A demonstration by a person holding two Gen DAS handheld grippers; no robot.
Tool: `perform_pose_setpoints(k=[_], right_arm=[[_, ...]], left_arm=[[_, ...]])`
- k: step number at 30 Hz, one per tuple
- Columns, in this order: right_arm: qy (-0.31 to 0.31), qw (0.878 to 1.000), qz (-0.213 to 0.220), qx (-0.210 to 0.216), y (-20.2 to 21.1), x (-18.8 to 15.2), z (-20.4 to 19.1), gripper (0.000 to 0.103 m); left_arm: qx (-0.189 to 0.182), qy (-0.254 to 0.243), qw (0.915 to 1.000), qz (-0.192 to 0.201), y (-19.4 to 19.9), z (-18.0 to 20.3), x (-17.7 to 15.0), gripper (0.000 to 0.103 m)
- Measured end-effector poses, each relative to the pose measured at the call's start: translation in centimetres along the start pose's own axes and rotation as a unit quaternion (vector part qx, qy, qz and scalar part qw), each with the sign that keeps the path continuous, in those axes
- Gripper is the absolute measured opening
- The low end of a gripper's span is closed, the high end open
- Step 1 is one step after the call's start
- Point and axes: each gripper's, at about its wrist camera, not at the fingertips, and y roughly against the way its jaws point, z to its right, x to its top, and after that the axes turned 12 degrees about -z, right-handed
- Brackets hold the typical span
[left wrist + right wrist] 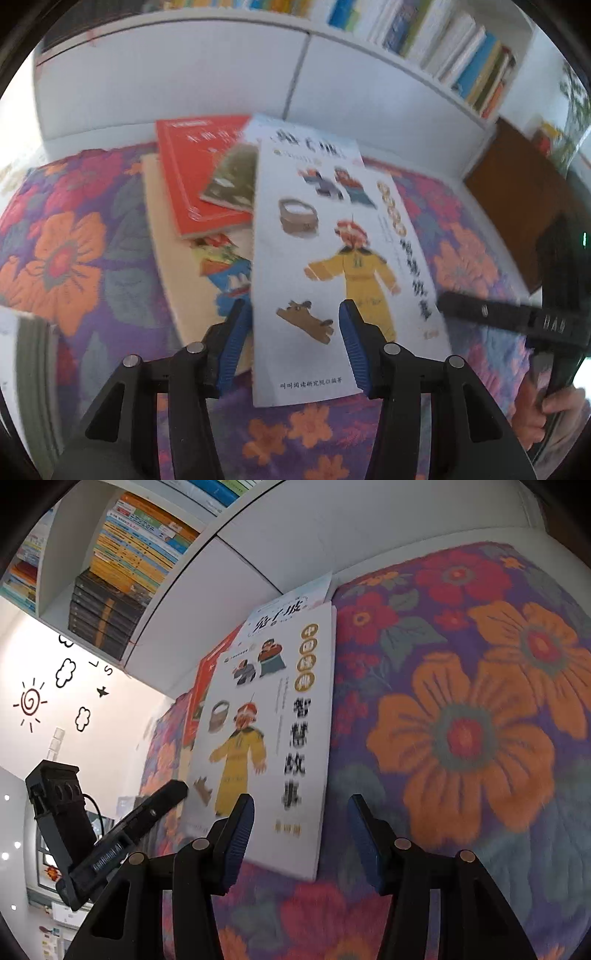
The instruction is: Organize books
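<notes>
While we hover over the flowered blanket point(66, 258), both the left gripper point(293, 314) and right gripper point(301, 808) stand partly open, gripping nothing; the white storybook point(332, 266) lies atop the scattered books, overlapping the red book point(192, 177).

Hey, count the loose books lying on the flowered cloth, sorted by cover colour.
White book: 1
Red book: 1
Green book: 1
Tan book: 1
Pale blue book: 1
Multicoloured book: 1
Total: 6
</notes>
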Motion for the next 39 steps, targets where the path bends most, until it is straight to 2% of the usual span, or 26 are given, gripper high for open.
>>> perform_pose_setpoints(k=[3, 5, 10, 14, 16, 19, 22, 24, 27, 29, 32, 34, 35, 36, 37, 39], right_arm=[[0.0, 1.0, 0.002, -0.003, -1.0, 0.7, -0.6, 0.057], [0.015, 1.0, -0.005, -0.021, -1.1, 0.7, -1.2, 0.057], [0.02, 0.999, -0.027, -0.024, -0.4, -1.1, -1.2, 0.057], [0.042, 0.997, -0.055, -0.033, 0.5, -4.8, -1.6, 0.057], [0.052, 0.995, -0.078, -0.028, 1.2, -7.8, -1.5, 0.058], [0.08, 0.989, -0.12, 0.004, 2.4, -12.2, -1.0, 0.058], [0.084, 0.984, -0.154, 0.043, 3.5, -14.4, 0.5, 0.055], [0.071, 0.983, -0.16, 0.062, 3.6, -14.1, 1.8, 0.048], [0.045, 0.979, -0.17, 0.105, 2.8, -12.4, 3.0, 0.047], [0.048, 0.978, -0.17, 0.112, 2.1, -11.0, 2.9, 0.045], [0.055, 0.978, -0.171, 0.103, 1.3, -9.7, 2.2, 0.044], [0.065, 0.979, -0.17, 0.09, 1.1, -9.1, 1.8, 0.04], [0.069, 0.98, -0.167, 0.08, 0.9, -9.0, 1.8, 0.033], [0.072, 0.982, -0.164, 0.068, 0.8, -8.8, 1.7, 0.024], [0.073, 0.983, -0.16, 0.057, 0.7, -8.6, 1.7, 0.019], [0.076, 0.983, -0.154, 0.061, 0.6, -8.2, 1.8, 0.015]], left_arm=[[0.052, -0.055, 0.9972, 0.002, -0.4, 1.8, -0.7, 0.047], [0.058, -0.063, 0.9964, -0.004, 0.0, 1.9, -1.1, 0.047], [0.024, -0.052, 0.9979, -0.031, 1.4, 1.9, -3.0, 0.047], [-0.003, -0.051, 0.9971, -0.056, 3.2, 2.6, -8.0, 0.047], [-0.025, -0.053, 0.9954, -0.076, 4.2, 2.7, -11.3, 0.047], [-0.07, -0.043, 0.9915, -0.101, 5.6, 2.2, -14.4, 0.047], [-0.077, -0.037, 0.9892, -0.12, 5.7, 1.5, -14.5, 0.046], [-0.093, -0.022, 0.9869, -0.13, 5.0, 0.9, -13.5, 0.046], [-0.123, 0.003, 0.9829, -0.137, 4.1, 0.1, -12.0, 0.042], [-0.138, 0.008, 0.9813, -0.135, 3.7, -0.2, -11.5, 0.042], [-0.152, 0.016, 0.9792, -0.134, 3.4, -0.5, -11.3, 0.041], [-0.151, 0.016, 0.9799, -0.129, 3.3, -0.8, -11.1, 0.036], [-0.152, 0.018, 0.98, -0.128, 3.2, -0.9, -11.0, 0.031], [-0.154, 0.024, 0.9801, -0.123, 3.0, -1.2, -10.9, 0.029], [-0.153, 0.029, 0.9806, -0.119, 2.9, -1.2, -10.8, 0.028], [-0.15, 0.026, 0.9817, -0.114, 2.9, -1.3, -10.7, 0.027]])
